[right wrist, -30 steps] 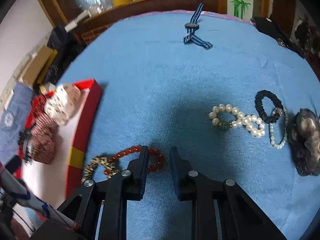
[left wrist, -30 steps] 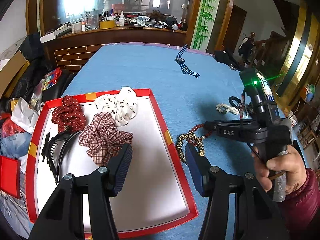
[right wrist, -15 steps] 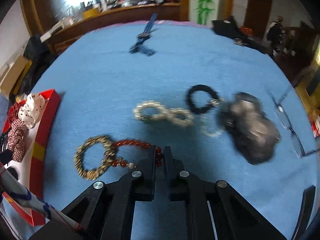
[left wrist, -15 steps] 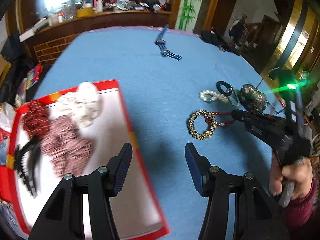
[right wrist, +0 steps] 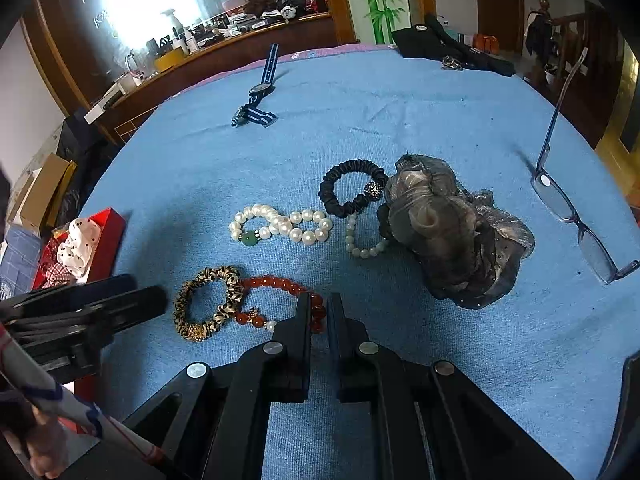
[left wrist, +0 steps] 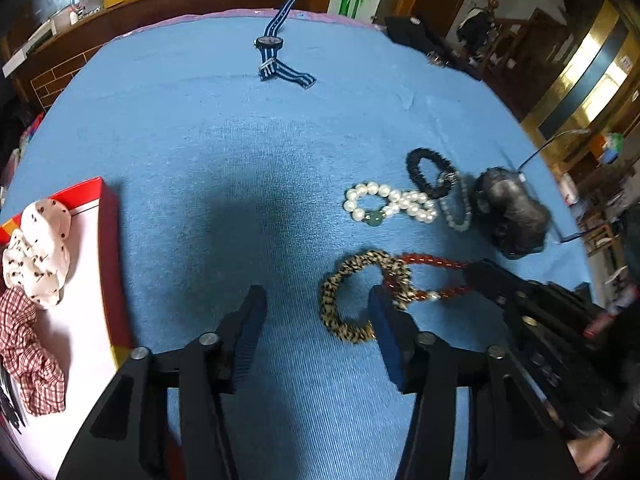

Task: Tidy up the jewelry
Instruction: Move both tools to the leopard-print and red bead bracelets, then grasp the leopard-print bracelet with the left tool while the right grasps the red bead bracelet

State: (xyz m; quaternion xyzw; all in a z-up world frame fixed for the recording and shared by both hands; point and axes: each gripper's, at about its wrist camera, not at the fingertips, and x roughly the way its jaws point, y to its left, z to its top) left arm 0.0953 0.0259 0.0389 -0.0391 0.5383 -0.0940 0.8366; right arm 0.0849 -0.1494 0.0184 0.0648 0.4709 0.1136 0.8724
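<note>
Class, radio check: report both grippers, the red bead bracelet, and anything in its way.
Left gripper open, empty. Right gripper shut on red bead bracelet. Leopard-print scrunchie overlaps the bracelet's far end.

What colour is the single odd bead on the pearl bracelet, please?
Green, on the pearl bracelet; the right wrist view shows it best.

cloth: blue | bracelet: red beads | scrunchie: leopard print | tray: red rim
</note>
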